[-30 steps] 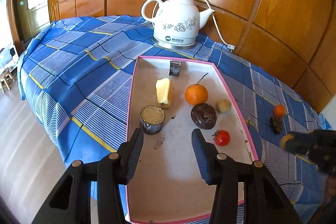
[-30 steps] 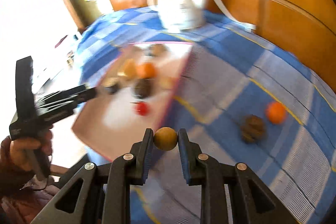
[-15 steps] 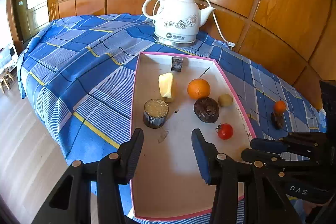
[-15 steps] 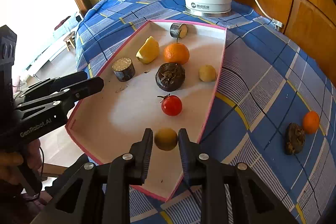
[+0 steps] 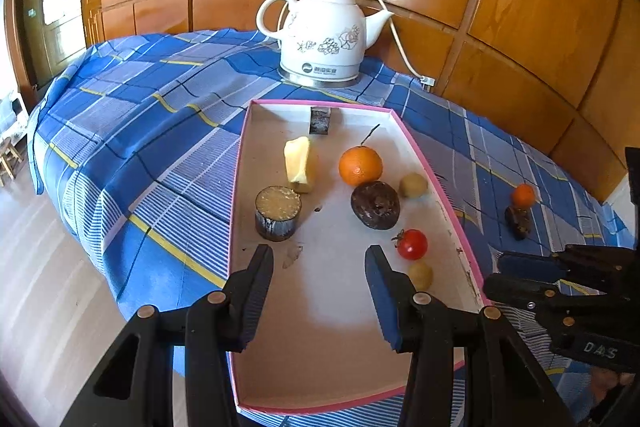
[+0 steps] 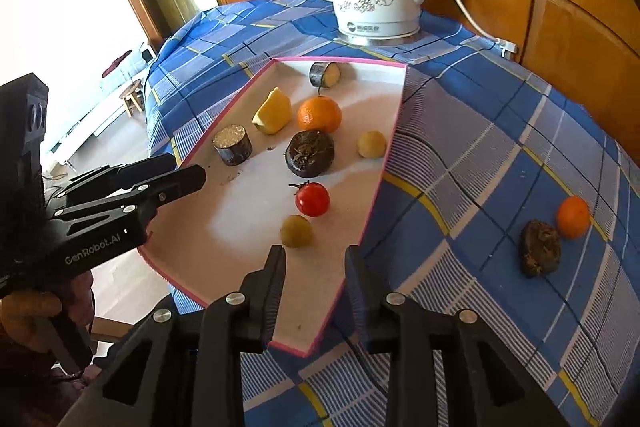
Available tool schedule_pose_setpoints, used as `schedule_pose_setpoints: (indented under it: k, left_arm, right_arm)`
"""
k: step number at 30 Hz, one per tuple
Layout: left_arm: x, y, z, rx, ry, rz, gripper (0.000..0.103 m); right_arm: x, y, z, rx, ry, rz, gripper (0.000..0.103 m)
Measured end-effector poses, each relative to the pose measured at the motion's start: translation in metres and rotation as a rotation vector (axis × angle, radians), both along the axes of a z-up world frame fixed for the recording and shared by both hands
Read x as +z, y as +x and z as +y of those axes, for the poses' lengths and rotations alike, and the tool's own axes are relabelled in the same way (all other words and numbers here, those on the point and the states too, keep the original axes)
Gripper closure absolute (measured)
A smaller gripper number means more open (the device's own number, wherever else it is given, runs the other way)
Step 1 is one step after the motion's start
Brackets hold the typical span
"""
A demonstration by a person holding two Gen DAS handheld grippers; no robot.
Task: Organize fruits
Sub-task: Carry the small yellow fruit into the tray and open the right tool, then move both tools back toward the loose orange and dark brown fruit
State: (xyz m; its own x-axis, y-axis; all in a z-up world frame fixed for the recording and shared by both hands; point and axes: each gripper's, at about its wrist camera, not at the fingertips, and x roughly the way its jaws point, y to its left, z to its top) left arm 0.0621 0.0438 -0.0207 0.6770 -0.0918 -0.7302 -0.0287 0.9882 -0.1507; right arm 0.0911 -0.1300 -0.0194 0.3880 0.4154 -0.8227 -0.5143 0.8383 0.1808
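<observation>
Left wrist view
Left gripper (image 5: 319,259): jaws apart, nothing between them, hanging over the near end of the tray (image 5: 424,155).
Right gripper (image 5: 516,273): seen side-on past the tray's right rim.
Small yellow-green fruit (image 5: 421,275): on the tray floor near the right rim, just beside the tomato (image 5: 412,244).
Tray contents: orange (image 5: 360,165), dark round fruit (image 5: 376,205), pale round fruit (image 5: 413,185), yellow wedge (image 5: 298,165), two cut cylinders.
Kettle (image 5: 324,39): beyond the tray's far end.

Right wrist view
Right gripper (image 6: 315,259): jaws opening, with nothing between them; the small yellow-green fruit lies free just beyond the fingertips.
Tablecloth (image 6: 480,147): a small orange (image 6: 573,211) and a dark lump (image 6: 539,247) touching, well right of the tray.
</observation>
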Motion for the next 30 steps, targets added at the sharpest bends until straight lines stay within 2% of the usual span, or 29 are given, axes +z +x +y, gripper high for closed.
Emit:
schedule_pose_setpoints:
  k: [17,30]
  left_arm:
    - [0.008,-0.007,-0.022,-0.067,0.040,-0.024,0.055]
    - [0.011,-0.006,-0.044,-0.131,0.075,-0.025,0.055]
  right_arm:
    - [0.019,-0.003,-0.063,-0.106,-0.044,-0.045,0.072]
    - [0.039,0.007,-0.131,-0.227,-0.116,-0.097,0.072]
